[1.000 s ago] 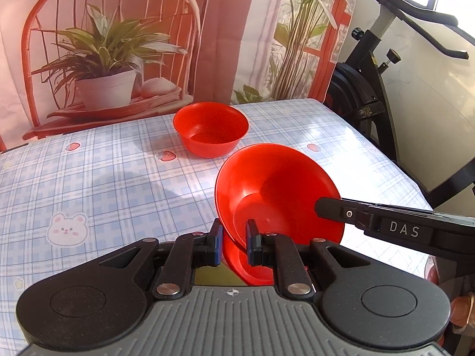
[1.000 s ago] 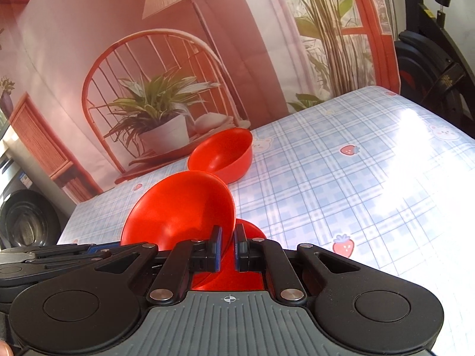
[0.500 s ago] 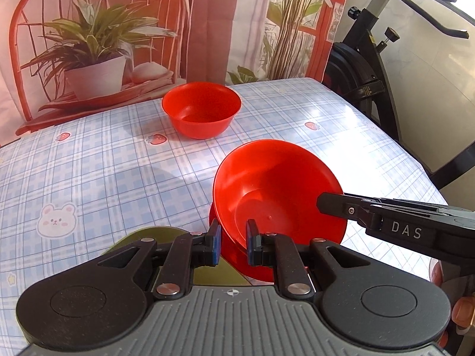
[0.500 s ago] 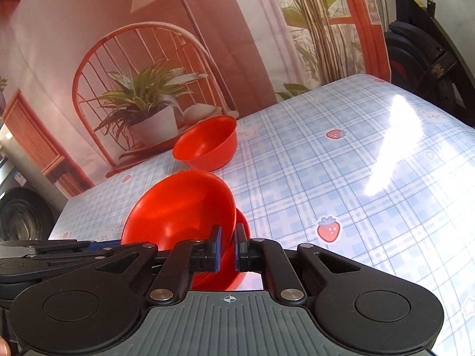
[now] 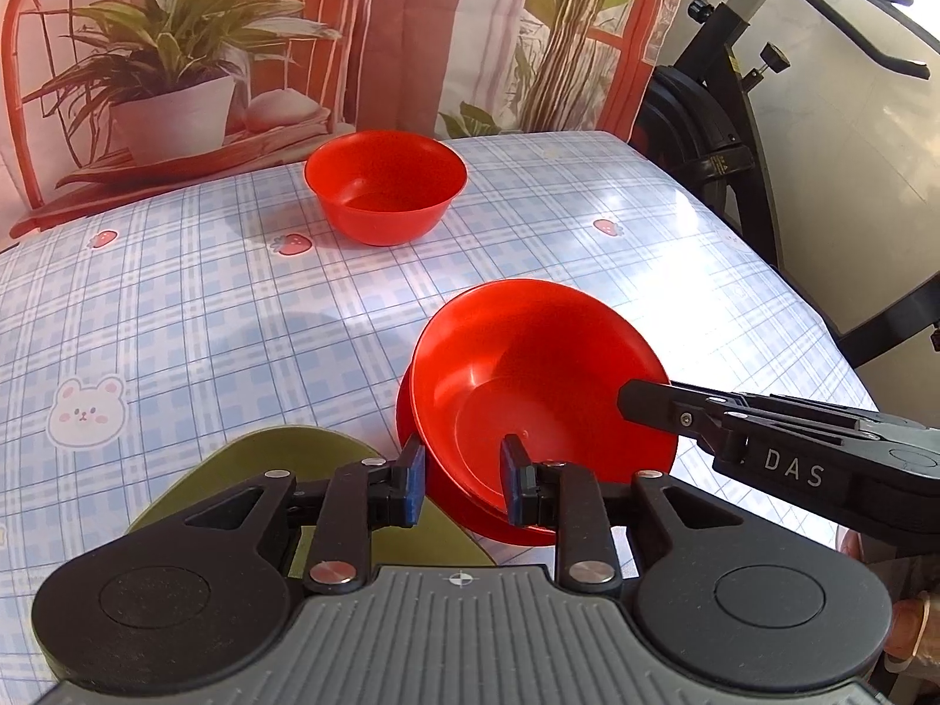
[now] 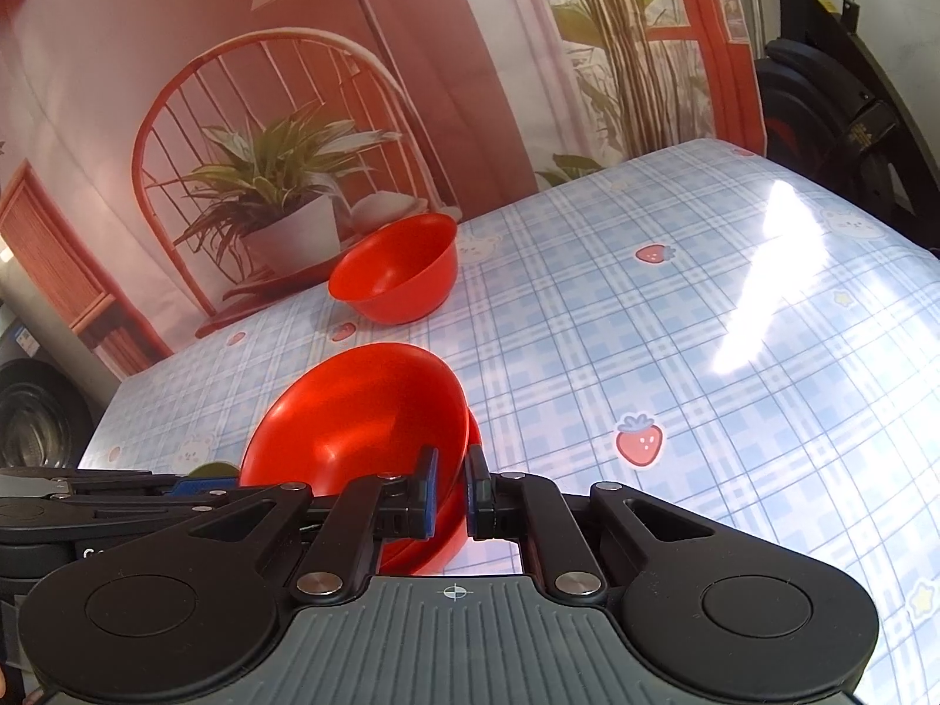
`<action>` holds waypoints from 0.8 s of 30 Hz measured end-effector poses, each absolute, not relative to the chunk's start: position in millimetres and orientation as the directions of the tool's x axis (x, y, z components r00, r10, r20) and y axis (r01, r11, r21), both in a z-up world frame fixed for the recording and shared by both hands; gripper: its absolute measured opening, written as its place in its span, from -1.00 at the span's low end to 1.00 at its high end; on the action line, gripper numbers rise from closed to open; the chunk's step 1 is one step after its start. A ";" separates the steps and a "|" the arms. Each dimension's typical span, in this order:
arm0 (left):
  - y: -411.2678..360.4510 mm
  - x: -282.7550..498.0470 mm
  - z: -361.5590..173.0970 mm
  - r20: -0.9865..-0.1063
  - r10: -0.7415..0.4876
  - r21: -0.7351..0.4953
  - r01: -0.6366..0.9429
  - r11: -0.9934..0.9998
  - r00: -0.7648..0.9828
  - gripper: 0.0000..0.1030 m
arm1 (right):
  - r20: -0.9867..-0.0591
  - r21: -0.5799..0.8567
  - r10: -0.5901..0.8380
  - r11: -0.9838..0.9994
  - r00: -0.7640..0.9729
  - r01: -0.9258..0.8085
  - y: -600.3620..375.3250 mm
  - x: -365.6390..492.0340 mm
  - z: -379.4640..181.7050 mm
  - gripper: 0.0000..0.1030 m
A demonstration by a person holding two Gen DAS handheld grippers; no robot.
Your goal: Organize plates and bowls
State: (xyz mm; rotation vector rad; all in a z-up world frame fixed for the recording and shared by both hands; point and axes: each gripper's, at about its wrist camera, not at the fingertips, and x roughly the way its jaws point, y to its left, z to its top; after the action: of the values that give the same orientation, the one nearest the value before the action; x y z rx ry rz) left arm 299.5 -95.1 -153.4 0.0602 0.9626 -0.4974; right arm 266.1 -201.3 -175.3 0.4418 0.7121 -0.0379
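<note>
A red bowl [image 5: 529, 376] tilts above a red plate [image 5: 470, 514] near the table's front edge. My left gripper [image 5: 461, 484] is open, its fingers astride the bowl's near rim. My right gripper [image 6: 451, 496] is shut on the bowl's [image 6: 358, 417] opposite rim and reaches in from the right in the left wrist view [image 5: 640, 402]. A second red bowl [image 5: 385, 194] stands upright farther back; it also shows in the right wrist view [image 6: 399, 276]. An olive green plate [image 5: 294, 470] lies under my left gripper.
The table [image 5: 176, 305] has a blue checked cloth with strawberry and bear prints. A printed backdrop of a chair and plants hangs behind it. A black exercise bike [image 5: 734, 135] stands at the right edge.
My left gripper has opened and let go of the bowl's rim. Both cameras have pulled back and up, revealing the green plate. The right gripper still holds the bowl.
</note>
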 end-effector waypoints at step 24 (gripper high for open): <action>-46.4 330.2 -117.1 -0.689 -0.494 -0.345 0.358 0.867 0.531 0.02 | -0.571 0.246 0.061 0.964 0.819 0.100 -207.5 292.5 -122.7 -0.74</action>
State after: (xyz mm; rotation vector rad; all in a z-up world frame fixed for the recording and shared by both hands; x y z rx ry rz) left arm 330.2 -46.4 -117.1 -0.1692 0.8743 -0.5112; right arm 292.5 -207.5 -122.7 0.2723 0.6130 -0.0212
